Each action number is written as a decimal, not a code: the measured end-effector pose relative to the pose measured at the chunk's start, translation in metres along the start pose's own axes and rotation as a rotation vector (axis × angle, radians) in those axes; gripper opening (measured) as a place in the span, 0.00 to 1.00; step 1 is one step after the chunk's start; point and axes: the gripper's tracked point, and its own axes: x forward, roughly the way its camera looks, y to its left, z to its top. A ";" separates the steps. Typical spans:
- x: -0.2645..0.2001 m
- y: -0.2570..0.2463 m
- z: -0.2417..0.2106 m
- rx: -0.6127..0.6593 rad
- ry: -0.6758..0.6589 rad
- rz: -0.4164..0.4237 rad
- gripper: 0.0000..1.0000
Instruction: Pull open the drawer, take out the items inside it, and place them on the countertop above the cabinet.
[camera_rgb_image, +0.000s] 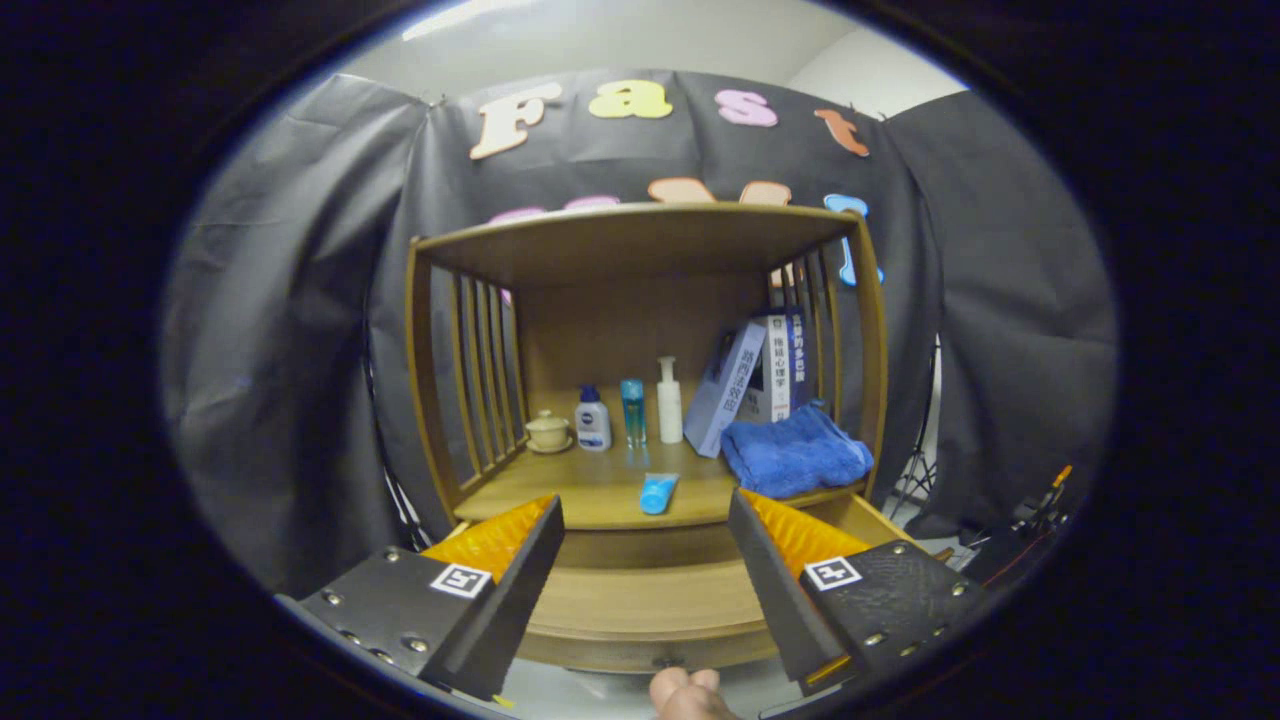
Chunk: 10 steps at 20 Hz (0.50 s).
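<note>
Gripper view. The gripper (645, 530) has its fingers spread wide with nothing between them, at the lower centre of the frame. Between and below them sits the pulled-out drawer (640, 600), its front edge running left to right; what it contains cannot be told. A hand (690, 695) shows at bottom centre, just below the drawer front. Beyond the fingers, on the countertop (600, 495) of the wooden cabinet (640, 240), a blue tube (658, 492) lies lengthwise toward the camera. Behind stand a lidded cup (548, 430), three bottles (632, 410), leaning books (760, 375) and a folded blue towel (795, 450) at right. Bare countertop remains at front left.
</note>
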 end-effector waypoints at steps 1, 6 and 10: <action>-0.005 -0.002 -0.004 -0.011 -0.012 -0.011 0.98; -0.022 -0.003 -0.030 -0.104 -0.075 -0.007 0.98; -0.024 -0.012 -0.077 -0.107 -0.030 -0.010 0.98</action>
